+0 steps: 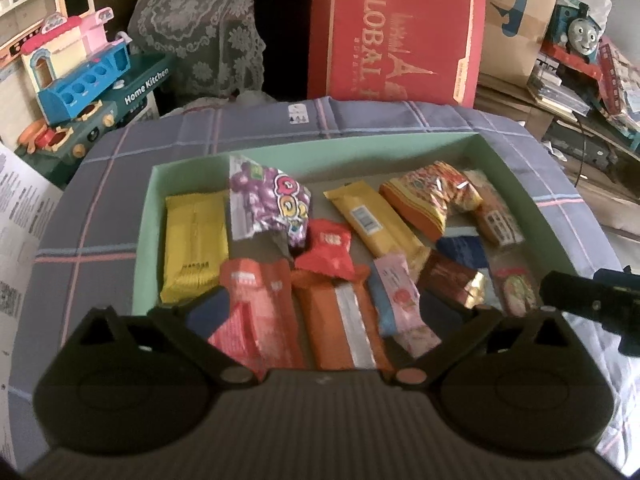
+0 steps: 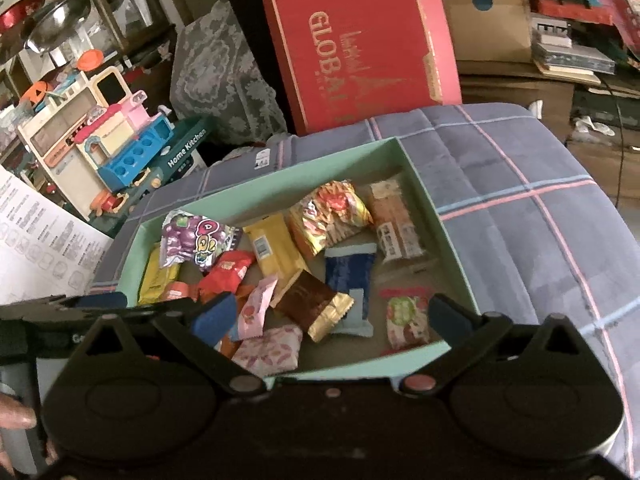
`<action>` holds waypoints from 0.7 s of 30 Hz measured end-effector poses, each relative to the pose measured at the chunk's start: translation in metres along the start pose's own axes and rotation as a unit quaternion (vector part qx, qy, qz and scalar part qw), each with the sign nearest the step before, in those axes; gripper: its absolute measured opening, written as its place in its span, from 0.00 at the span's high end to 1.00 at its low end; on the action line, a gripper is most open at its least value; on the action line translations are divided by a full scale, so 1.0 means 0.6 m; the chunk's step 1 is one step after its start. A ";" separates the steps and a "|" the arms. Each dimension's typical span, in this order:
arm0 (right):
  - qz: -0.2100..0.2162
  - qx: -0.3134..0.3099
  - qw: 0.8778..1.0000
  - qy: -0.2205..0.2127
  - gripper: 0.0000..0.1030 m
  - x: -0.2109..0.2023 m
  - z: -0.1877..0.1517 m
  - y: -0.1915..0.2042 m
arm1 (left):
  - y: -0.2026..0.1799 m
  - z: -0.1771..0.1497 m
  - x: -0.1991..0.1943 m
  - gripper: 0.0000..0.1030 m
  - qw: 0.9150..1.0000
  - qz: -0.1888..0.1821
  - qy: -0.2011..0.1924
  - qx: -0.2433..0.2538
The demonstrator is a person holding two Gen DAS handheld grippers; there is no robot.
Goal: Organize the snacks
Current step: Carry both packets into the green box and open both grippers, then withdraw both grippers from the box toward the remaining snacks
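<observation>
While both sets of fingers stand wide apart and hold nothing, the left gripper (image 1: 320, 320) hovers over the near end of the green box (image 1: 516, 184), where a yellow pack (image 1: 196, 244), purple bag (image 1: 268, 200) and other snacks lie loose; the right gripper (image 2: 330, 316) hovers beside it.

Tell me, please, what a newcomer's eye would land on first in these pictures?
Probably the pale green tray of bright snack packets on the plaid quilt, with the purple foil bag propped at its far left. Behind stands a big red box. Both grippers, left and right, hover open.
</observation>
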State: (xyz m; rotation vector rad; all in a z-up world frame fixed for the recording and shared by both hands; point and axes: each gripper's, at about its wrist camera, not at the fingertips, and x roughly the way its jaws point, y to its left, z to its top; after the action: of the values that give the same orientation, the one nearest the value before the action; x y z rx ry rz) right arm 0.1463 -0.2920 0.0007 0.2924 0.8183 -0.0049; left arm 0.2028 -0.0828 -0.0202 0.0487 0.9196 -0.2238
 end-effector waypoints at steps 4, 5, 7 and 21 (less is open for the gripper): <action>-0.002 0.004 1.000 0.003 0.00 -0.023 -0.011 -0.007 | -0.006 -0.017 -0.027 0.00 1.000 -0.002 -0.004 0.003; -0.001 0.006 1.000 0.004 0.00 -0.029 -0.015 -0.010 | -0.007 -0.023 -0.034 0.00 1.000 -0.003 -0.005 0.004; -0.002 0.008 1.000 0.005 0.00 -0.042 -0.025 -0.015 | -0.010 -0.037 -0.047 0.00 1.000 -0.007 -0.005 0.006; -0.013 0.037 0.997 0.071 0.00 -0.051 -0.128 -0.045 | -0.015 -0.163 -0.050 0.00 0.999 -0.008 0.052 0.010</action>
State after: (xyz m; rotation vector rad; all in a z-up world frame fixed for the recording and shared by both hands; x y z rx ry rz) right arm 0.0671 -0.3015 -0.0337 0.3555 0.9645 -0.0387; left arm 0.1069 -0.0731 -0.0550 0.0722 1.0218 -0.2467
